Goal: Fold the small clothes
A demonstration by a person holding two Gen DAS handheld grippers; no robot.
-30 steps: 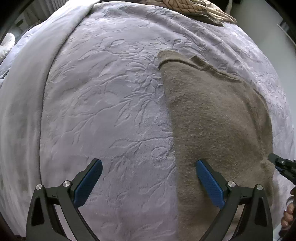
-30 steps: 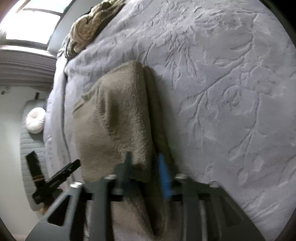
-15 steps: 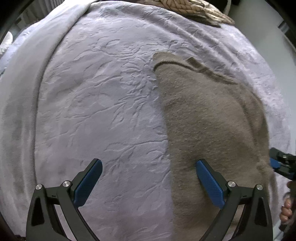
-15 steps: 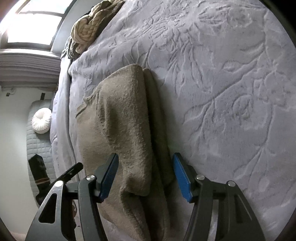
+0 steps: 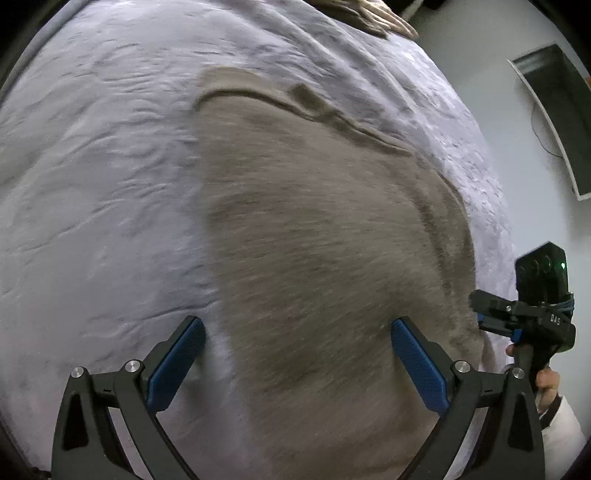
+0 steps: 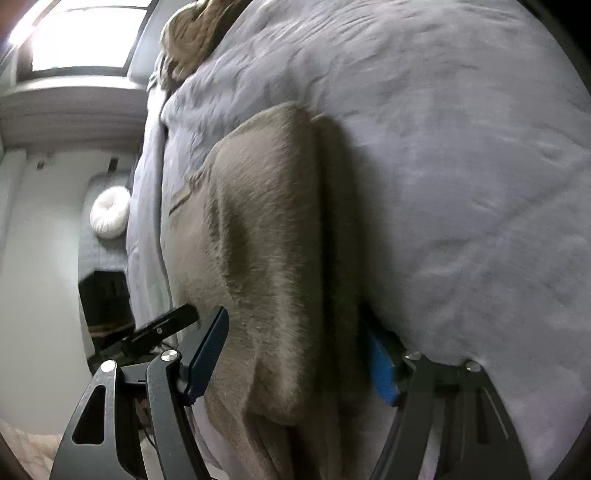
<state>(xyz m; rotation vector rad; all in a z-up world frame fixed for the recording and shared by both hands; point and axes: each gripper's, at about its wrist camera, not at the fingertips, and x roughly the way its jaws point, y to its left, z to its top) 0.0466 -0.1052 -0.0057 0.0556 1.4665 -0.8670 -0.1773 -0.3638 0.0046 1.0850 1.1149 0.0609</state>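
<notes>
A taupe fleece garment (image 5: 314, 240) lies folded lengthwise on a lavender embossed bedspread (image 5: 92, 184). My left gripper (image 5: 295, 363) is open, its jaws astride the garment's near left part, left pad on the bedspread. The right gripper also shows at the right edge of the left wrist view (image 5: 517, 317). In the right wrist view the garment (image 6: 273, 240) runs away from me, doubled over with a thick fold. My right gripper (image 6: 295, 358) is open around the garment's near end; its right pad (image 6: 382, 369) is partly hidden behind the fabric.
A beige knitted item (image 6: 192, 48) lies at the far end of the bed, also in the left wrist view (image 5: 369, 22). The bed edge and pale floor (image 5: 517, 129) are to the right. A white round cushion (image 6: 109, 218) sits beyond the bed.
My right gripper has opened, letting go of the garment's folded edge, and stays around it. My left gripper, still open, has shifted right, more over the garment.
</notes>
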